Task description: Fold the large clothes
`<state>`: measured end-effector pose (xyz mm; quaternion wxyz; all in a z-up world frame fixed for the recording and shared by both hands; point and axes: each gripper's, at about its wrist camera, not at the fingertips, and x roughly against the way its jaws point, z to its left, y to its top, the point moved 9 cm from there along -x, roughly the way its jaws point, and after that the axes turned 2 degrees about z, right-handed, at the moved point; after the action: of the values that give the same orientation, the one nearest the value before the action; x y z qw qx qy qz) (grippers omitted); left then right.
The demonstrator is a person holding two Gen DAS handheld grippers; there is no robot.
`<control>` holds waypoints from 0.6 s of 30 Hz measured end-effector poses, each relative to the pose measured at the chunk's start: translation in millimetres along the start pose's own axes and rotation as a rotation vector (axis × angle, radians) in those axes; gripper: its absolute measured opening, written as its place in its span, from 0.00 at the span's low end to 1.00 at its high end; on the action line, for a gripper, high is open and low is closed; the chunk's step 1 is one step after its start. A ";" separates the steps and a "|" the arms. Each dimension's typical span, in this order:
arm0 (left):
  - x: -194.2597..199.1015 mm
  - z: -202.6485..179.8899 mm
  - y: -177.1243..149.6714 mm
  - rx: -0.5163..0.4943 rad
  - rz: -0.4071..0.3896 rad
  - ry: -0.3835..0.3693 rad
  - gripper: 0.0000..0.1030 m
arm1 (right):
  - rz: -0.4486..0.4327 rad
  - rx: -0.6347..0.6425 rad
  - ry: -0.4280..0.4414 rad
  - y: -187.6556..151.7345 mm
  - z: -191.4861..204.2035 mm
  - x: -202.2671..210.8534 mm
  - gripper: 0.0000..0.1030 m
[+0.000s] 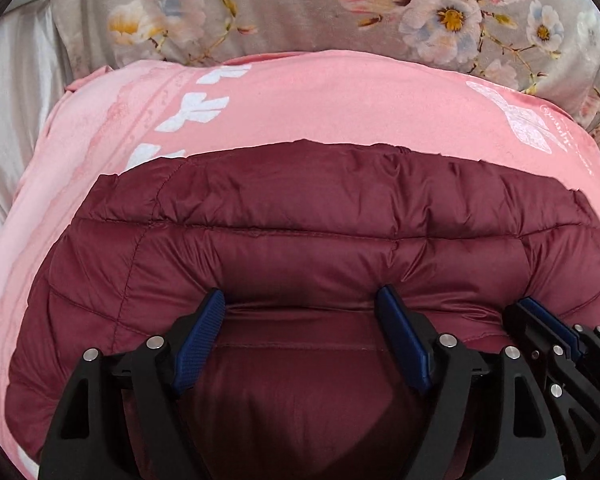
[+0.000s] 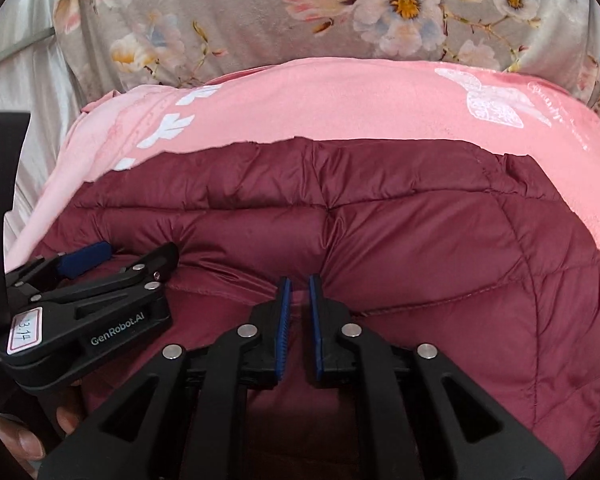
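A dark red quilted puffer jacket (image 1: 300, 220) lies folded on a pink blanket (image 1: 320, 96); it also shows in the right wrist view (image 2: 420, 240). My left gripper (image 1: 302, 300) is open, its blue pads resting wide apart on the jacket's near edge. It appears at the left of the right wrist view (image 2: 116, 264). My right gripper (image 2: 298, 284) is nearly shut, its pads pinching a fold of the jacket's near edge. It shows at the right of the left wrist view (image 1: 540, 316), close beside the left gripper.
The pink blanket (image 2: 340, 104) has white prints and covers the bed. A grey floral quilt (image 1: 300, 8) lies bunched behind it. Pale satin fabric (image 1: 8, 100) lies at the left. A hand (image 2: 24, 444) holds the left gripper.
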<state>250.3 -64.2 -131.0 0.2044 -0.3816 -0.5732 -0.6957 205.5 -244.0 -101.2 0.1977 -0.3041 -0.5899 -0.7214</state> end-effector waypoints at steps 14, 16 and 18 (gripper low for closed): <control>-3.7 -2.7 -0.4 -0.034 -0.015 0.056 0.77 | 0.013 0.001 -0.001 -2.3 -3.3 -5.3 0.08; -3.7 -2.3 -0.2 -0.035 -0.016 0.059 0.77 | 0.013 0.001 0.000 -2.3 -3.8 -5.8 0.08; -3.6 -2.3 -0.2 -0.036 -0.017 0.062 0.78 | 0.014 -0.002 0.003 -2.2 -3.5 -5.9 0.08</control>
<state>251.8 -66.8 -134.0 0.2094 -0.3585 -0.5574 -0.7190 207.7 -247.4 -107.2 0.2032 -0.3075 -0.5866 -0.7211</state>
